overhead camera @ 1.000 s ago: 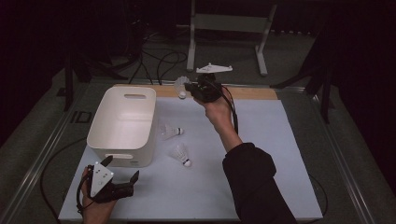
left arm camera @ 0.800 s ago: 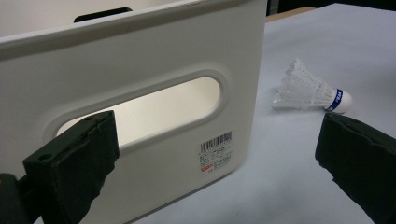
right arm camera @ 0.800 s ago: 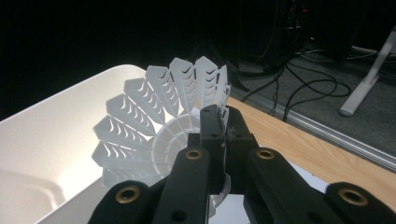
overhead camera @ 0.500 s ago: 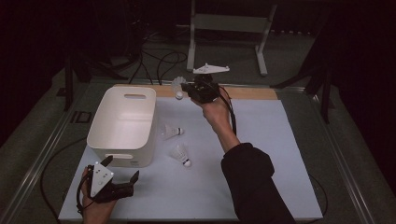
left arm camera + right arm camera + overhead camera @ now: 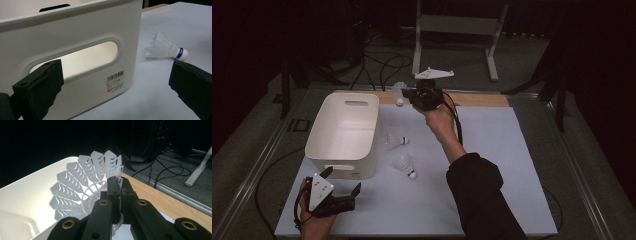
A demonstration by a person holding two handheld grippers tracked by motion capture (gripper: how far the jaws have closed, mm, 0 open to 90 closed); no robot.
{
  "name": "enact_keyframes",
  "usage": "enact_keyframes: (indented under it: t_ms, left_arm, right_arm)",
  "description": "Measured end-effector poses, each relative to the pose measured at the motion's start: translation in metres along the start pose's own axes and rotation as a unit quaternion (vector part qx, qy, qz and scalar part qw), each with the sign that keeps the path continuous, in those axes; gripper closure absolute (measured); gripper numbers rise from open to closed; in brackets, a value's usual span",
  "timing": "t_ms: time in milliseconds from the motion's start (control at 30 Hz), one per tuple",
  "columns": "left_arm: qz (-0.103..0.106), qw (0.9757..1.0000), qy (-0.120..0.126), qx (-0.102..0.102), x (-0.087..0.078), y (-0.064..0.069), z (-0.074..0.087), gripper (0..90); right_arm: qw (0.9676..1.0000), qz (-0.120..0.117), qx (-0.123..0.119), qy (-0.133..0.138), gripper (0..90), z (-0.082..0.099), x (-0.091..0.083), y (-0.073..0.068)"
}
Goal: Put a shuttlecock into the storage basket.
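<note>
My right gripper [image 5: 411,95] is held high over the table's far edge, just right of the white bin [image 5: 343,131]. It is shut on a white plastic shuttlecock [image 5: 399,92]. In the right gripper view the jaws [image 5: 118,187] pinch the skirt of that shuttlecock [image 5: 80,187], with the bin [image 5: 22,207] below and beyond it. Two more shuttlecocks lie on the mat, one [image 5: 396,141] beside the bin and one [image 5: 406,165] nearer me. My left gripper [image 5: 343,180] rests open at the bin's near end, facing its handle slot [image 5: 82,58] and a shuttlecock [image 5: 166,48].
A white mat [image 5: 502,155] covers the table, with a wooden strip [image 5: 482,100] along its far edge. Cables [image 5: 379,62] and a white stand [image 5: 457,25] sit on the floor behind. A barcode label [image 5: 115,80] is on the bin's near wall.
My right gripper has drifted slightly left toward the bin, carrying the shuttlecock. The left gripper has stayed put.
</note>
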State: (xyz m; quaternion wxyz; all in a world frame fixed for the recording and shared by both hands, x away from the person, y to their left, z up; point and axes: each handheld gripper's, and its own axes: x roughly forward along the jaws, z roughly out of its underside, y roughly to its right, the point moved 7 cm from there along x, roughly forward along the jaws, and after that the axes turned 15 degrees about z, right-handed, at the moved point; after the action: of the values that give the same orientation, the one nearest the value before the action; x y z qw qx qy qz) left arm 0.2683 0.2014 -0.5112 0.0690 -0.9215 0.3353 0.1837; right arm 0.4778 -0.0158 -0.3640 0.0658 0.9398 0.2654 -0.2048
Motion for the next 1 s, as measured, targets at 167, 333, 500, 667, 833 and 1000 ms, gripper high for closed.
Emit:
enact_keyframes:
  t_ms: [167, 333, 500, 667, 833, 1000]
  left_arm:
    - [0.000, 1.0000, 0.000, 0.000, 0.000, 0.000, 0.000, 0.2]
    - [0.000, 1.0000, 0.000, 0.000, 0.000, 0.000, 0.000, 0.2]
    - [-0.001, 1.0000, 0.001, -0.001, 0.000, 0.000, 0.000, 0.2]
    - [-0.001, 1.0000, 0.001, 0.000, 0.000, 0.000, 0.000, 0.2]
    - [-0.001, 1.0000, 0.001, 0.000, 0.000, 0.000, 0.000, 0.2]
    - [-0.001, 1.0000, 0.001, 0.000, 0.000, 0.000, 0.000, 0.2]
  right_arm:
    - [1.0000, -0.003, 0.000, 0.000, 89.5, 0.001, 0.001, -0.003]
    - [1.0000, -0.009, -0.003, 0.001, 89.5, 0.001, 0.002, -0.008]
    - [0.9999, -0.015, -0.003, 0.002, 89.4, 0.002, 0.002, -0.014]
    - [0.9998, -0.017, -0.006, 0.002, 89.4, 0.002, 0.003, -0.017]
    - [0.9998, -0.021, -0.004, 0.002, 89.4, 0.002, 0.004, -0.022]
    - [0.9996, -0.027, -0.005, 0.005, 89.4, 0.001, 0.004, -0.026]
